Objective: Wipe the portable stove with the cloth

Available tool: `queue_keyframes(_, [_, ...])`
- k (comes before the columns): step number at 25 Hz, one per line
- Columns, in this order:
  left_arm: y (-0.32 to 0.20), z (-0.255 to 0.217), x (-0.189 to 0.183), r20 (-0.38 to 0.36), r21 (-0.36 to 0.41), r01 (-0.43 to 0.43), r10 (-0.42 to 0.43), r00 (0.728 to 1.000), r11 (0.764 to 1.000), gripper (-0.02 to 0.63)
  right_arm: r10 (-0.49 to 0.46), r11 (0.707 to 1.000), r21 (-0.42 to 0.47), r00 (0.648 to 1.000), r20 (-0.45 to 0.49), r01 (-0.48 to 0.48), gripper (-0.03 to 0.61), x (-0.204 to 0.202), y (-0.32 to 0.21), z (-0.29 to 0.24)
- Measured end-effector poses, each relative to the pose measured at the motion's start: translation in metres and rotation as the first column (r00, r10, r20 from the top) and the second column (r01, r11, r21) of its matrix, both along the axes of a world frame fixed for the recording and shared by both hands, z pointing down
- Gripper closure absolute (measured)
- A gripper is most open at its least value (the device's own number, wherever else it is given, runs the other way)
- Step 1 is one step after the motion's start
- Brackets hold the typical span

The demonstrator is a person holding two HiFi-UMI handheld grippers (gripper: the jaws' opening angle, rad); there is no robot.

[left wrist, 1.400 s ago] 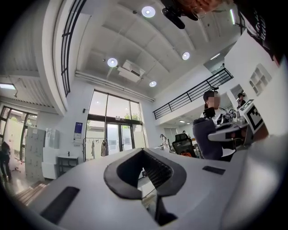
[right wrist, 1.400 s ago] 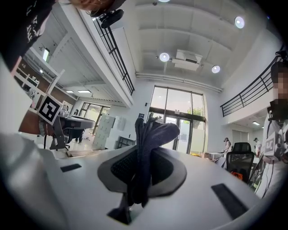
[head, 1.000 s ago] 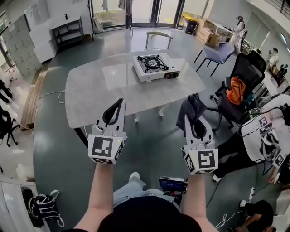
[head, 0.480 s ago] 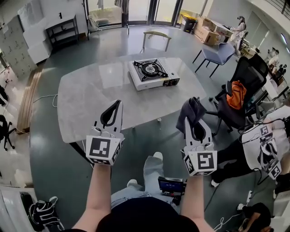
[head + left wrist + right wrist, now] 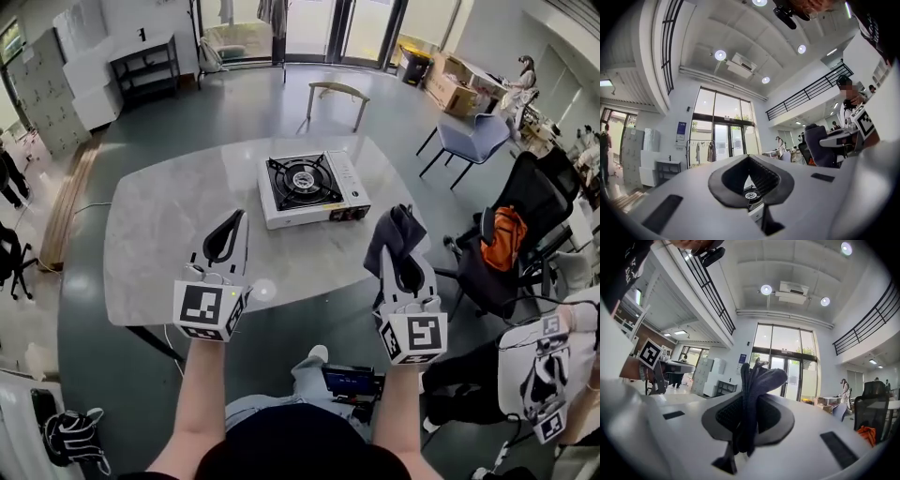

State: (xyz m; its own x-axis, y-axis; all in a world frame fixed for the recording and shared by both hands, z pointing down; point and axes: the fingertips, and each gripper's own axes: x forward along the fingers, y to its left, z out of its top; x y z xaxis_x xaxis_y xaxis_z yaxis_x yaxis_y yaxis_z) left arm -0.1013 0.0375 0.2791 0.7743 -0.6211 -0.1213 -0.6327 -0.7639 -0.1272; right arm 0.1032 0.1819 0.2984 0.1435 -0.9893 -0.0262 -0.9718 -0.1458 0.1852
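Held dark cloth (image 5: 393, 230) pinched tight in right gripper (image 5: 400, 251), ready for wiping portable stove (image 5: 305, 184) ahead-left of it; held left gripper (image 5: 238, 216) closed, empty.

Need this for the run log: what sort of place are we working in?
Probably an open-plan office or lab hall, not a kitchen: a black office chair by the grey table, tall glass doors, a railed upper gallery. The portable stove just sits on the table.

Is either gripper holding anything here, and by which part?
The right gripper pinches the dark blue-grey cloth at its bunched middle, one end poking past the tips. The left gripper is shut, holding nothing.
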Motion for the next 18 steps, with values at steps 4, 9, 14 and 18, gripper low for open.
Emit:
queue_keyframes(4, [-0.032,0.0,0.036,-0.01,-0.014,0.073,-0.073,0.997,0.997,0.603,-0.061,0.998,-0.018,0.998,-0.012,0.061,0.512,0.05,-0.041,-0.001])
queue_keyframes(9, [-0.051,0.009,0.075,-0.001,-0.031,0.144,-0.144,0.99,0.989,0.603,-0.125,0.992,-0.027,0.992,-0.008,0.124,0.512,0.103,-0.077,0.003])
queue_keyframes(14, [-0.071,0.017,0.089,0.018,-0.053,0.196,-0.195,0.981,0.979,0.603,-0.152,0.987,-0.046,0.988,0.023,0.153,0.511,0.129,-0.105,0.016])
queue_keyframes(18, [-0.091,0.019,0.095,0.037,-0.047,0.222,-0.22,0.975,0.974,0.603,-0.169,0.983,-0.065,0.985,0.036,0.171,0.512,0.138,-0.13,0.027])
